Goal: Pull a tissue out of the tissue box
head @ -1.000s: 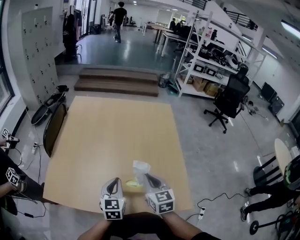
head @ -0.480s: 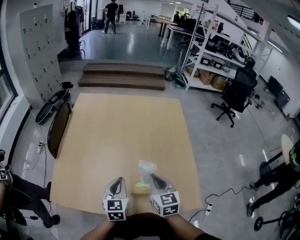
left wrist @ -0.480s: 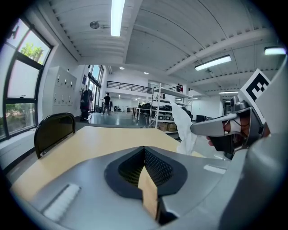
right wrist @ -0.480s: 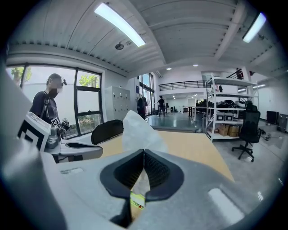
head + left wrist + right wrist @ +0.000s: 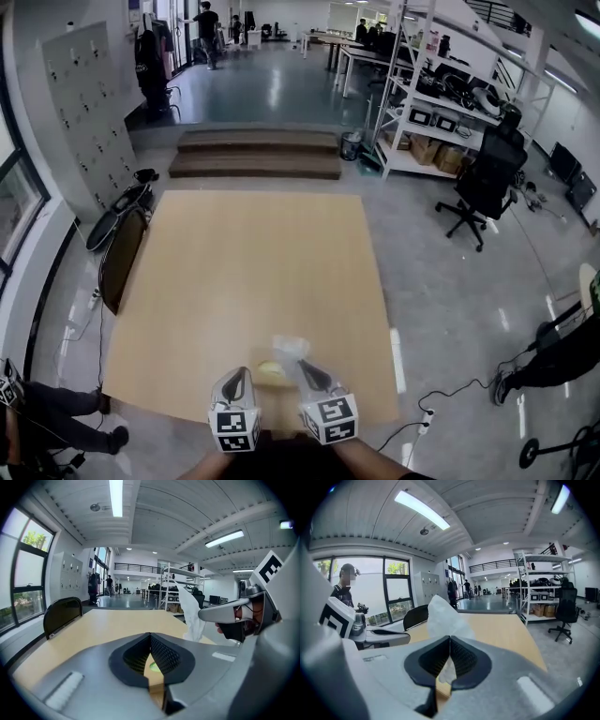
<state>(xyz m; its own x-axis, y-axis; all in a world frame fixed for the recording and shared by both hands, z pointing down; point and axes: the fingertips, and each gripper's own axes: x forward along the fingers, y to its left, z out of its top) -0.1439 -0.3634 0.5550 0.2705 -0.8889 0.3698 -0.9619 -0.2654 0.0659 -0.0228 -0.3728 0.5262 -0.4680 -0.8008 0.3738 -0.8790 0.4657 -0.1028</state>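
Note:
A white tissue point(image 5: 289, 347) stands up from my right gripper point(image 5: 300, 364), which is shut on its lower part at the near edge of the wooden table point(image 5: 253, 272). In the right gripper view the tissue point(image 5: 445, 616) rises from between the closed jaws. A small yellow-green tissue box point(image 5: 271, 371) lies on the table between the two grippers. My left gripper point(image 5: 238, 373) is beside it on the left, jaws shut with nothing held. The left gripper view shows a green patch of the box point(image 5: 153, 666) below the closed tips, and the tissue point(image 5: 193, 616) to the right.
A dark chair point(image 5: 120, 253) stands at the table's left side. A person point(image 5: 37, 412) is on the floor at the lower left. An office chair point(image 5: 487, 183) and metal shelves point(image 5: 441, 103) stand to the right, steps point(image 5: 258, 155) beyond the table.
The head view has shifted and tilted. Both grippers stay at the near table edge; the tissue in the right gripper now sits slightly lower, closer to the box.

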